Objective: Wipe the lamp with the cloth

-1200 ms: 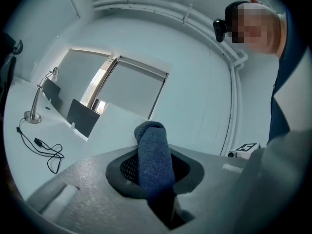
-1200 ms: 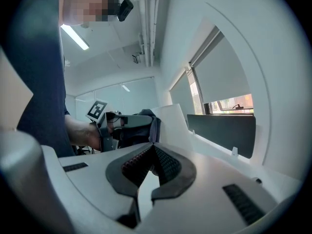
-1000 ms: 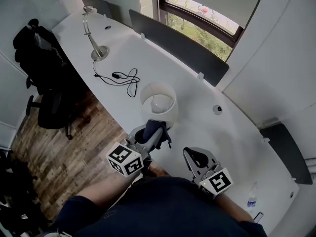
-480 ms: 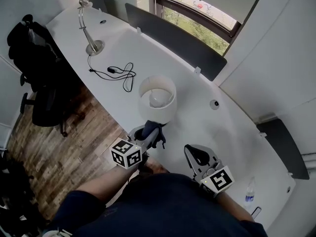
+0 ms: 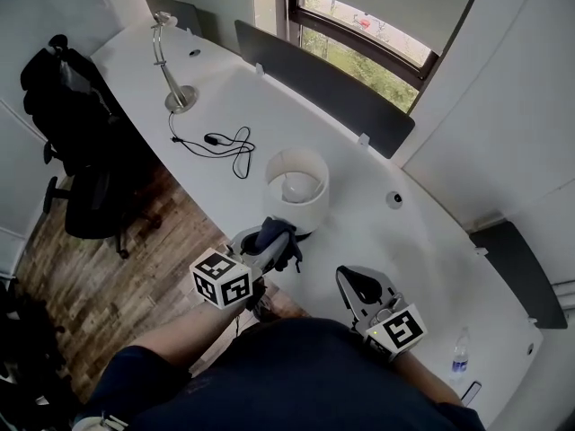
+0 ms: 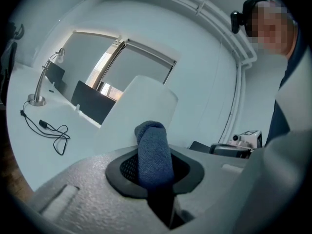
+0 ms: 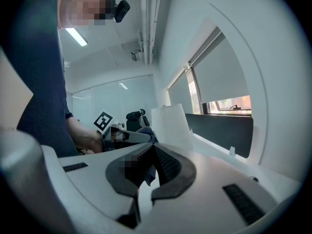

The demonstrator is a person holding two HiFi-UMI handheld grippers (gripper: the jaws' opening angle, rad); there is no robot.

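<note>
- We count two lamps on the white table: a lamp with a white shade close to us, and a thin metal desk lamp well apart at the far end.
- There is one cloth, dark blue. The left gripper is closed on it, just beside the lower side of the white shade; we cannot tell if they touch.
- The right gripper has its jaw tips together and holds nothing.
- In the left gripper view, the cloth stands up and covers the lower part of the shade.
- Only the right gripper view shows the hand on the left gripper.
- Only the head view shows one black cable, one office chair, one bottle and the wood floor.
</note>
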